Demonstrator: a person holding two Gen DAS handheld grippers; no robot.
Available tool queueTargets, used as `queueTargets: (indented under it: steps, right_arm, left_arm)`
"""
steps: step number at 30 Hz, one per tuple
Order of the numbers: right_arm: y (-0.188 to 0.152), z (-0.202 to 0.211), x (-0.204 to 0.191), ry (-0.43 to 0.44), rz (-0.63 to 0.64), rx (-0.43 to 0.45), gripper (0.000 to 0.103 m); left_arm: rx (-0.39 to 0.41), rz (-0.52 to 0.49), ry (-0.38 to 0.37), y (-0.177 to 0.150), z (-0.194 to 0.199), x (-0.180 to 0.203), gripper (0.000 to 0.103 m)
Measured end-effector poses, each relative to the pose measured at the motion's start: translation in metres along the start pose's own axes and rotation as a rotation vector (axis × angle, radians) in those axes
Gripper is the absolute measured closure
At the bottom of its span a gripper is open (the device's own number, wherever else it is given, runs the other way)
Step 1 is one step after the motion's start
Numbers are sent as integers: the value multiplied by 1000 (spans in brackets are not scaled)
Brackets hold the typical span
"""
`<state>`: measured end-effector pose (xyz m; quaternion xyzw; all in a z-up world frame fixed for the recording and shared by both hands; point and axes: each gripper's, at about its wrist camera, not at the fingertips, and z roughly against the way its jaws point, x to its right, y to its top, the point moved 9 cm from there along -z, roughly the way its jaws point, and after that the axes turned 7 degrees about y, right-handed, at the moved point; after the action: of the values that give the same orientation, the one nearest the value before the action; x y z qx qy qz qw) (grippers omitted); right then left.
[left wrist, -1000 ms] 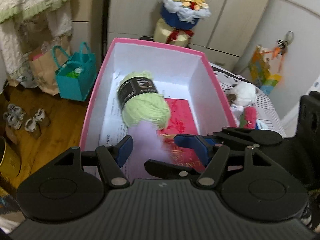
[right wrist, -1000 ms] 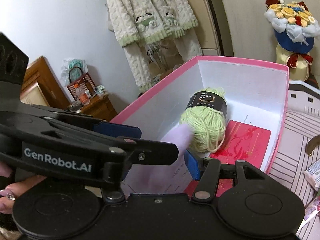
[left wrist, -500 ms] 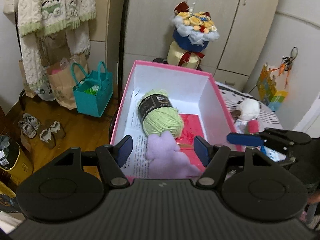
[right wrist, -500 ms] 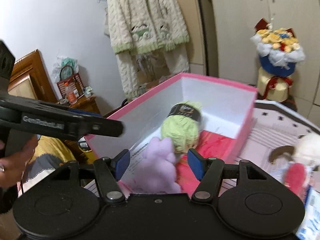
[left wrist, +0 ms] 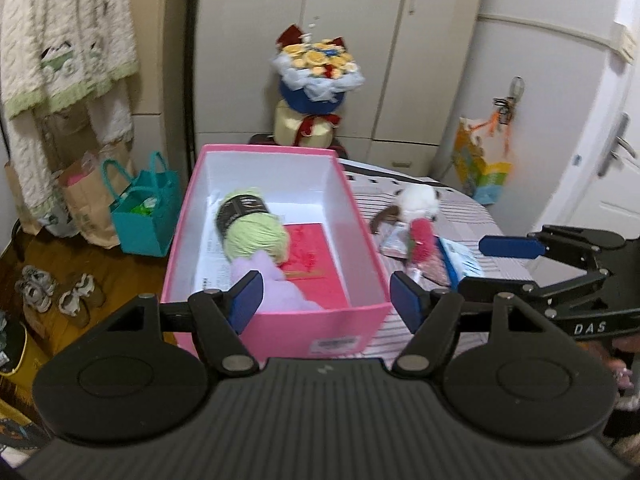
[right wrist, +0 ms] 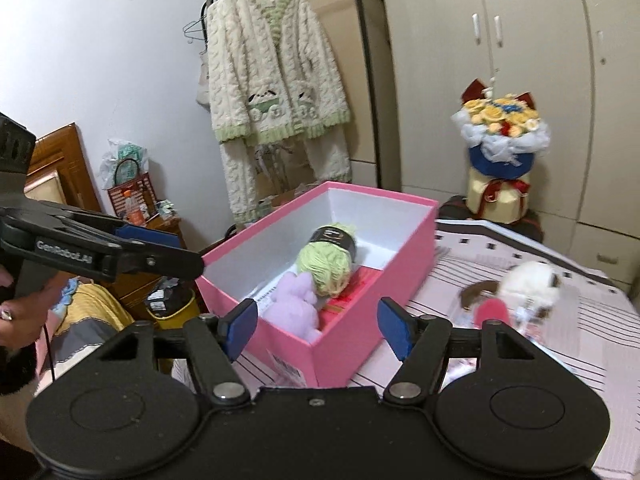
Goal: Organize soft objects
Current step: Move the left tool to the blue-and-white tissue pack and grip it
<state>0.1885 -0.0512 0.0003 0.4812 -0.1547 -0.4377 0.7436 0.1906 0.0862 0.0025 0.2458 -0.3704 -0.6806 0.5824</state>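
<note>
On the striped bed (right wrist: 520,264), both grippers (left wrist: 326,300) (right wrist: 314,326) gape empty; approach the white plush (right wrist: 528,280) low, pinch its middle.

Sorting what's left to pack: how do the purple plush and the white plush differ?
The purple plush lies inside the pink box, against the green yarn; the white plush sits outside on the striped cloth. The purple one is plain lilac, while the white one has brown markings. Both look soft.
</note>
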Motion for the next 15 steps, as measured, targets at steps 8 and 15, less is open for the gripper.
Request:
queueTargets:
  steps: [8,15]
  right_arm:
    - [-22,61,7,-96,34,37,22]
    - [-43,93,23,-145,44,49,18]
  left_arm:
    - [-2,-64,-109,-9,26,45,30]
    - [-28,-122,-196,-20,24,93,24]
